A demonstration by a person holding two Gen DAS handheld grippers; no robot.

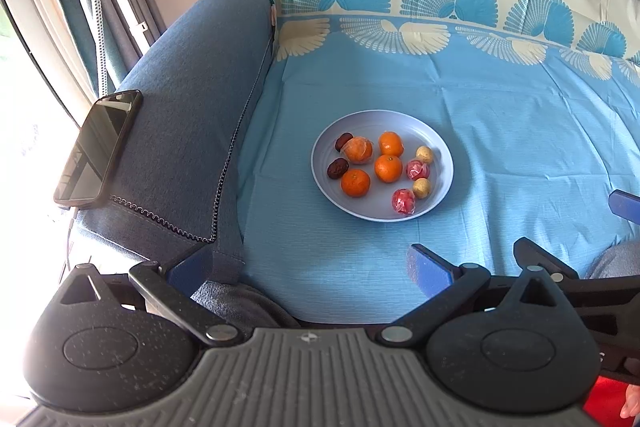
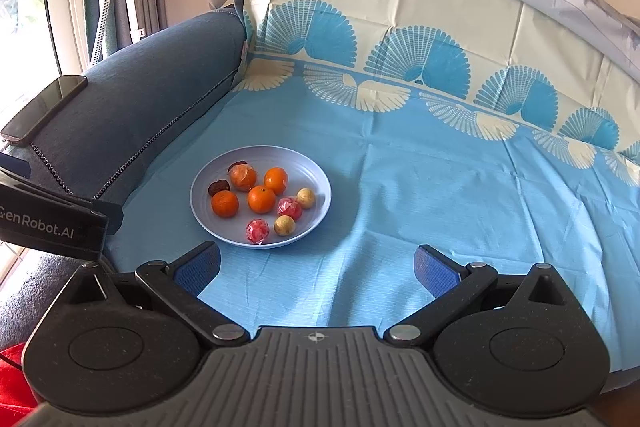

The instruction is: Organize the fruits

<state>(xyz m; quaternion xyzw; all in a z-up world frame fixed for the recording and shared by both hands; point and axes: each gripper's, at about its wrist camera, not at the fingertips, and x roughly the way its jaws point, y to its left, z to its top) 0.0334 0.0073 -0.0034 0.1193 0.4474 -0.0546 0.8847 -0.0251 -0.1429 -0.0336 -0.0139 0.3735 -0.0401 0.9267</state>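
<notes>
A pale blue plate (image 1: 440, 183) (image 2: 316, 211) rests on the blue patterned cloth. On it lie several oranges (image 1: 388, 168) (image 2: 261, 199), one of them in clear wrap (image 1: 358, 149) (image 2: 243, 177), two dark red dates (image 1: 336, 169) (image 2: 218, 187), two red wrapped fruits (image 1: 403, 202) (image 2: 257, 230) and two small yellowish fruits (image 1: 422, 187) (image 2: 284, 225). My left gripper (image 1: 310, 271) is open and empty, well short of the plate. My right gripper (image 2: 318, 269) is also open and empty, with the plate ahead to its left.
A blue sofa armrest (image 1: 188, 107) (image 2: 132, 99) borders the cloth on the left, with a dark phone (image 1: 98, 149) (image 2: 42, 105) lying on it. The cloth (image 1: 500, 147) (image 2: 440, 207) climbs the backrest behind. The left gripper body (image 2: 52, 223) shows at the right wrist view's left edge.
</notes>
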